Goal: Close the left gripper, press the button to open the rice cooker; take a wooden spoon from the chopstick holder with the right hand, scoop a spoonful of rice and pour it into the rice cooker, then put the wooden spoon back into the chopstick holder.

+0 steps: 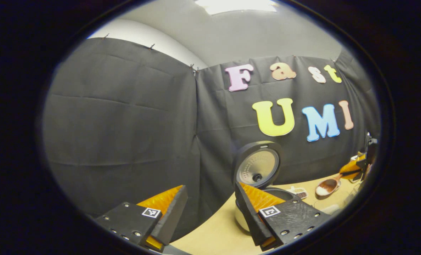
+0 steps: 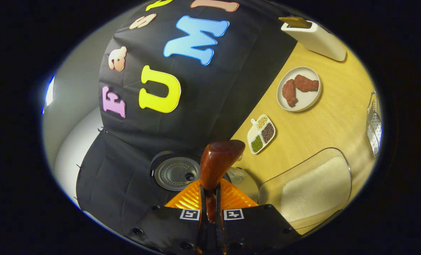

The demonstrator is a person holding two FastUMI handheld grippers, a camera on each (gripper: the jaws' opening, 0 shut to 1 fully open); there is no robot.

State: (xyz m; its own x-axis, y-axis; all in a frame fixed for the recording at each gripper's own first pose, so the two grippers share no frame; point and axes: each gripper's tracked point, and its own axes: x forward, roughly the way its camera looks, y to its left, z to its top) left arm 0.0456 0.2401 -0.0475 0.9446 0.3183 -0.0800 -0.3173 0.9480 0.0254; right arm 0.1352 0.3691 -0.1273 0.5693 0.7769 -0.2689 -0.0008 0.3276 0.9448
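Holding the wooden spoon (image 2: 217, 166) tight in the right gripper (image 2: 210, 209), rice in its bowl. Keep level, tip slowly over the open rice cooker (image 1: 258, 170) by the table's (image 2: 313, 131) back edge. Left gripper (image 1: 210, 219) wide, holding nothing.

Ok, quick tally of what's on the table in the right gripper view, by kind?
Rice cooker: 1
Rice tub: 1
Plate of meat: 1
Divided dish of grains: 1
Holder: 1
Grater: 1
Total: 6, plus the wooden spoon held in the right gripper.
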